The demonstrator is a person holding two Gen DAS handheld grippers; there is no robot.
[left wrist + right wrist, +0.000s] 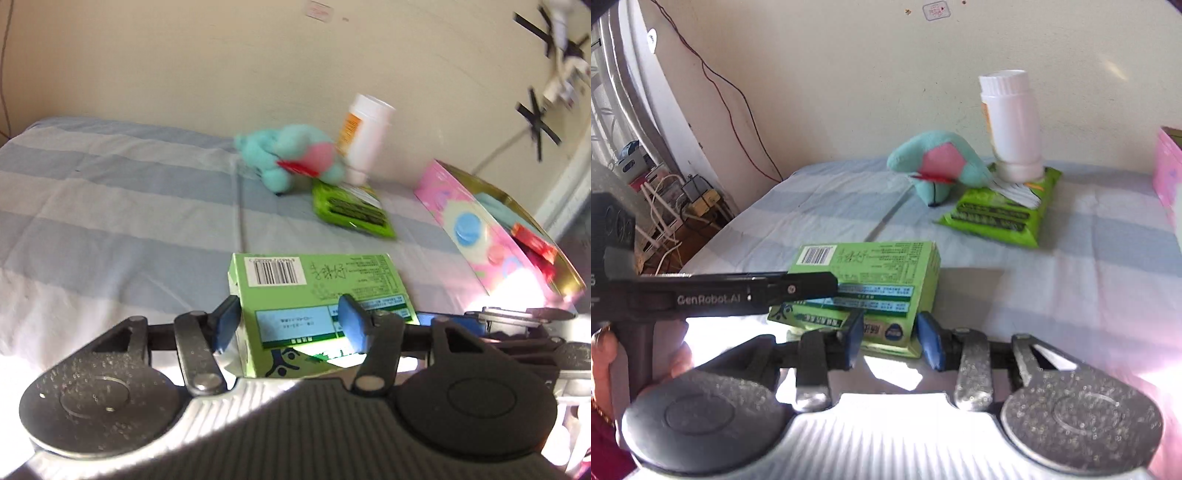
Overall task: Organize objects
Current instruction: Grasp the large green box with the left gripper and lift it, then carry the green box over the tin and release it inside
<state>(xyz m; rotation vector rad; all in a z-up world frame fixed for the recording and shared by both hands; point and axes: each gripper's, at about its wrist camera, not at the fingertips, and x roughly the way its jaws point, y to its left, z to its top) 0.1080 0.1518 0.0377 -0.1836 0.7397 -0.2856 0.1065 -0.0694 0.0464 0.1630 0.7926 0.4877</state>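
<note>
A green drink carton [314,295] lies on the striped bedsheet [110,206]. My left gripper [291,325] has its blue pads on both sides of the carton and is shut on it. In the right wrist view the carton [871,273] lies just ahead of my right gripper [890,339], whose jaws stand apart around the carton's near end without pressing it. The left gripper's black body [720,291] reaches in from the left over the carton.
A teal and pink plush toy [291,155], a white bottle [365,136] and a green snack packet [351,210] sit near the wall. A pink box [498,232] holding several items stands at the right. Cables and a power strip [698,199] lie on the floor at left.
</note>
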